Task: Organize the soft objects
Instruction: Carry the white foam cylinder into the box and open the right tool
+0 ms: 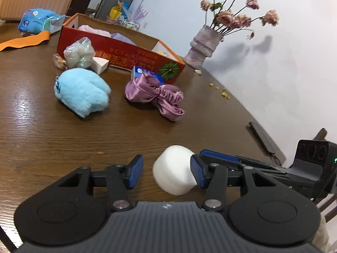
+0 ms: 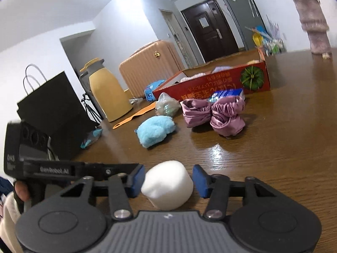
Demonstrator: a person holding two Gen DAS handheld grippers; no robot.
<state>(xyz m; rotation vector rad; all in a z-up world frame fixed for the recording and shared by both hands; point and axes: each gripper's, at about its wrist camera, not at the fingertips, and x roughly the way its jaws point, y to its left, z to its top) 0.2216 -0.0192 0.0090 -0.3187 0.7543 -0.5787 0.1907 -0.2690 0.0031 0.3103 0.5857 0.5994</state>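
A white foam cylinder (image 1: pixel 173 169) lies on the brown table (image 1: pixel 63 137), between the blue-padded fingers of both grippers. My left gripper (image 1: pixel 166 174) is open, its right pad touching the foam. My right gripper (image 2: pixel 168 180) is open around the same foam (image 2: pixel 167 184), pads just clear of it. A fluffy blue plush (image 1: pixel 81 91) (image 2: pixel 155 129) and a purple satin bonnet (image 1: pixel 154 93) (image 2: pixel 212 112) lie farther out. A red cardboard box (image 1: pixel 118 50) (image 2: pixel 214 84) behind them holds soft pink and lilac items.
A clear bag of stuffing (image 1: pixel 79 52), a white wedge sponge (image 1: pixel 101 64) and a blue tissue pack (image 1: pixel 147 73) sit by the box. A vase of dried roses (image 1: pixel 202 44), black comb (image 1: pixel 263 138), yellow jug (image 2: pixel 107 92), black paper bag (image 2: pixel 52 109) and orange strip (image 2: pixel 134 113) stand around.
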